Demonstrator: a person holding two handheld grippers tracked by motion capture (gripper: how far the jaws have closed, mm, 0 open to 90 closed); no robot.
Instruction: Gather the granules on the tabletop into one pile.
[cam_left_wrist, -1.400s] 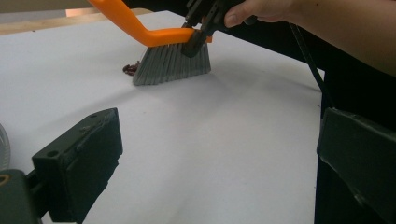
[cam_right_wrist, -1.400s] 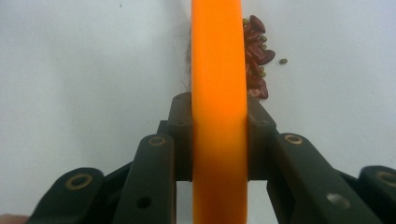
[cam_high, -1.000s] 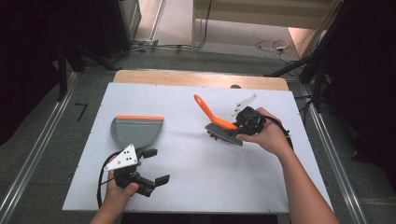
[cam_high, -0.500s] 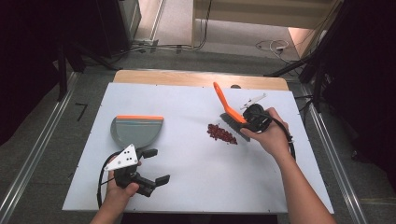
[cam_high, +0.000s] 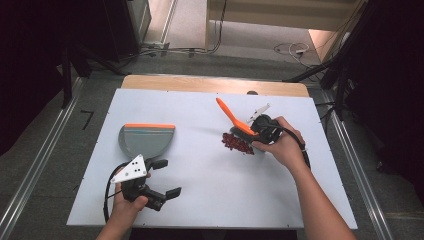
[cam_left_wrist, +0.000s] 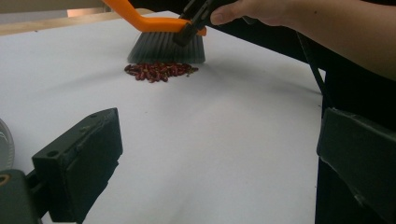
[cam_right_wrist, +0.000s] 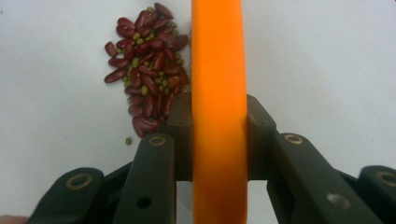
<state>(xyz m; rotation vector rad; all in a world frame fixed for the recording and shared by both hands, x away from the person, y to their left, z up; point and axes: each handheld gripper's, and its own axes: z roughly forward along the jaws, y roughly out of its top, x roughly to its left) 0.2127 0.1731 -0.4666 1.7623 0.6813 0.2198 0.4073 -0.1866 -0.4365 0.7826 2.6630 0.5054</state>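
On the table (cam_high: 200, 200), right hand-held gripper (cam_high: 260, 127) clamps the brush (cam_high: 235, 120) by the beans (cam_high: 236, 142); left hand-held gripper (cam_high: 162, 192) sits open near the dustpan (cam_high: 145, 140).

Bare table (cam_high: 210, 170) lies open between dustpan (cam_high: 146, 140) and bean pile (cam_high: 237, 142).

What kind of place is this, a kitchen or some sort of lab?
Probably a lab or recording workspace, not a kitchen: a bare white table stands on a grey floor with loose cables behind it, and a person works with handheld grippers, one clamping an orange brush.
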